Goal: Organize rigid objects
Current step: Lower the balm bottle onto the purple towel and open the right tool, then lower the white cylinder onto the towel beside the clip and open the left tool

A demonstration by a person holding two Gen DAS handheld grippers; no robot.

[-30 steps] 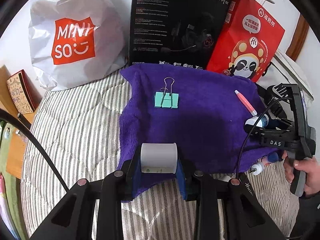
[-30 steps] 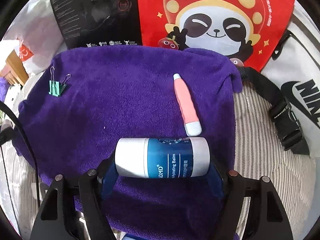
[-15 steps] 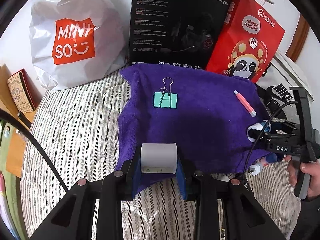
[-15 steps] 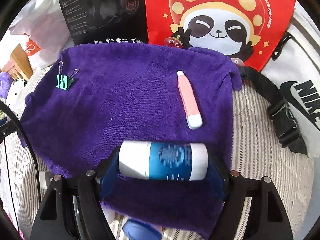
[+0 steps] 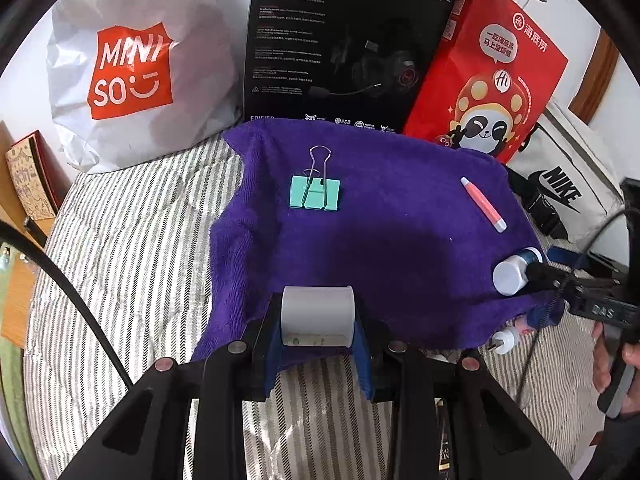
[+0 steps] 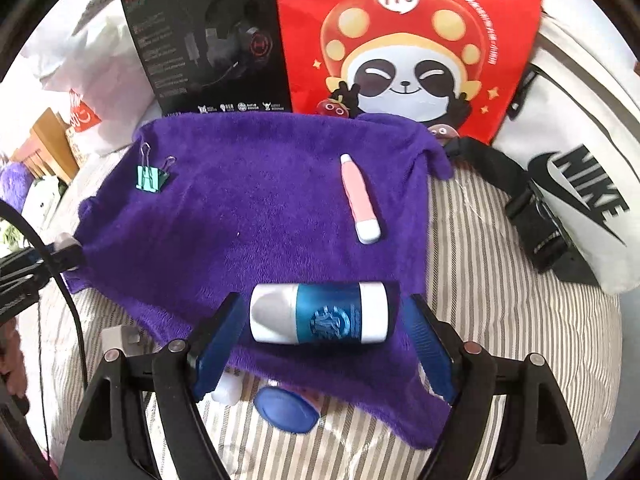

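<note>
A purple towel lies on the striped bed. My left gripper is shut on a short white cylinder over the towel's near edge. A green binder clip and a pink tube rest farther back on the towel. In the right wrist view, a blue and white balm bottle lies on its side on the towel. My right gripper straddles it with its jaws opening. There is a gap between each blue pad and the bottle. The clip and tube lie beyond.
Behind the towel stand a white Miniso bag, a black headset box and a red panda bag. A white Nike bag lies at the right. A blue cap and a small white bottle sit by the towel's front edge.
The right gripper's jaws have spread and let go of the balm bottle, which now lies on the towel. That gripper has drawn back and risen. The left gripper has not moved.
</note>
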